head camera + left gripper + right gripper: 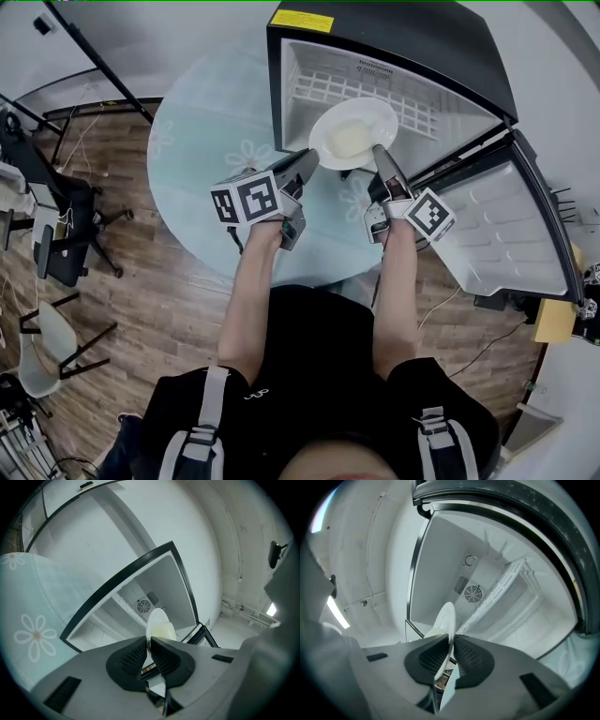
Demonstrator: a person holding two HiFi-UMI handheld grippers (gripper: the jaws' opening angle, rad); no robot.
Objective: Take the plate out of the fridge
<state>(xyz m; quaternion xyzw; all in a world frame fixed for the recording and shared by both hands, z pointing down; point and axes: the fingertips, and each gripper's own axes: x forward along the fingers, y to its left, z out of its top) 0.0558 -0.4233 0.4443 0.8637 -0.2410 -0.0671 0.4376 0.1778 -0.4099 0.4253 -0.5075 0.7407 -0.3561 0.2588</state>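
**Step in hand: withdrawing the plate.** The white round plate (373,114) is at the mouth of the small black fridge with a white interior (469,56), in front of the white wire shelf (347,82). It hangs between your two tools. The views do not show whether its underside touches the fridge floor.

**Grip check.**
- The left hand-held gripper (307,165) is clenched on the plate's near-left rim. Its own view shows the thin rim pinched between the ribbed black pads (133,657).
- The right hand-held gripper (382,155) is clenched on the near-right rim in the same way.
- Both bites appear to take little more than the rim's edge, so treat them as shallow.

**Procedure.**
1. Draw both hands toward you at the same rate. If the hands move unevenly, the plate is likely to twist in the pads and may slip from one side.
2. Hold the plate level. A pale yellow portion (343,141) lies in its well and may slide if the far edge dips.
3. Lift only enough to clear the fridge's lower edge. Do not raise the plate toward the top of the opening.
4. Watch your right side. The open, white-lined door (506,225) stands just beside the right hand-held gripper, so steer straight back and not outward.
5. Do not loosen either grip until the plate is fully over the round pale-green desk with white flower prints (197,150) and supported by it.
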